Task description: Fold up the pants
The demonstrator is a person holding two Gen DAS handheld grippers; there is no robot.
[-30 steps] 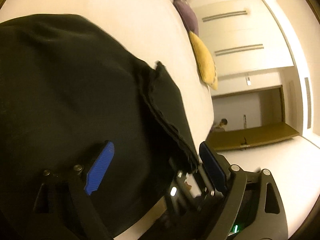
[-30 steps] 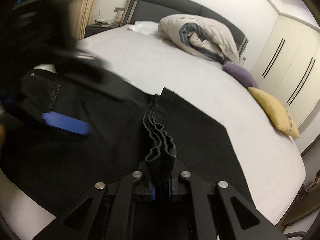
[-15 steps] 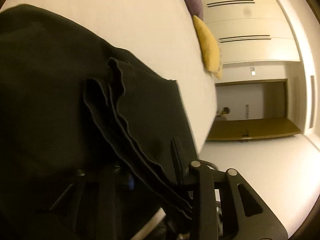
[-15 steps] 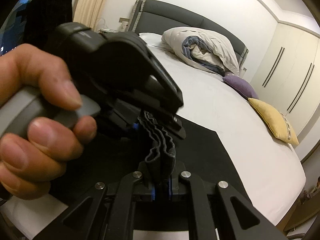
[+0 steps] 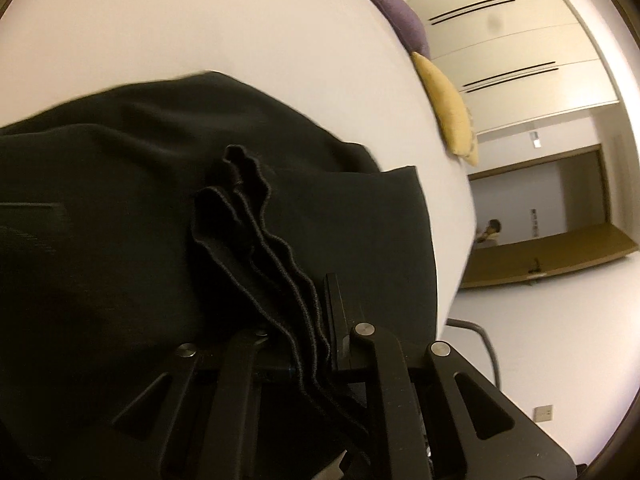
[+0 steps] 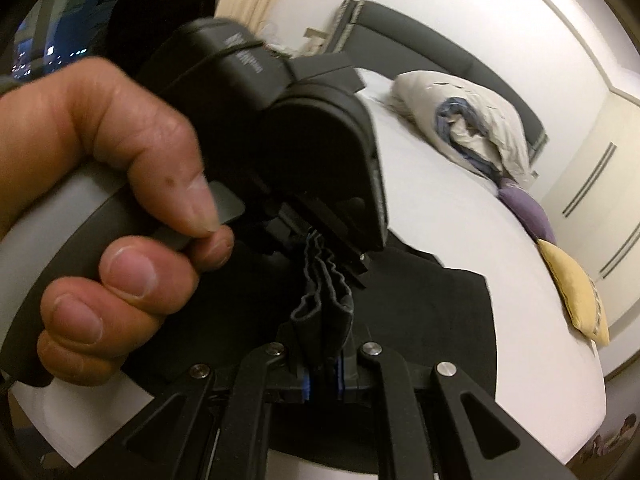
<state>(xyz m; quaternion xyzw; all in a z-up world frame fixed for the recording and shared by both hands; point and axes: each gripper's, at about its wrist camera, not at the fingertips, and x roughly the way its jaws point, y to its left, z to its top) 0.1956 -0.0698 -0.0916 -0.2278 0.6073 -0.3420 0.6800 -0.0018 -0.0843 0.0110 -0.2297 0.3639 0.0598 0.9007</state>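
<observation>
**Both claws clamped on the bunched hem of black pants**

The left claw (image 5: 316, 364) had just closed: a second earlier its jaws stood wide over the cloth, and now they were pinched tight on a stack of wavy hem edges (image 5: 256, 240). The right claw (image 6: 324, 380) was likewise clamped on the same gathered hem, as it had been throughout. In the right view, the left claw sat just beyond the right one, gripped by a hand (image 6: 108, 216), biting the hem a little farther along.

Outward from the claws, the pants (image 5: 120, 220) lay spread across a white bed (image 5: 240, 32), near its foot. A yellow cushion (image 5: 448, 108) and a purple cushion (image 5: 400, 20) rested at the bed's far edge, well apart from the pants.

With both ends of the hem now held, the pants looked ready to be lifted and carried over for a fold.
</observation>
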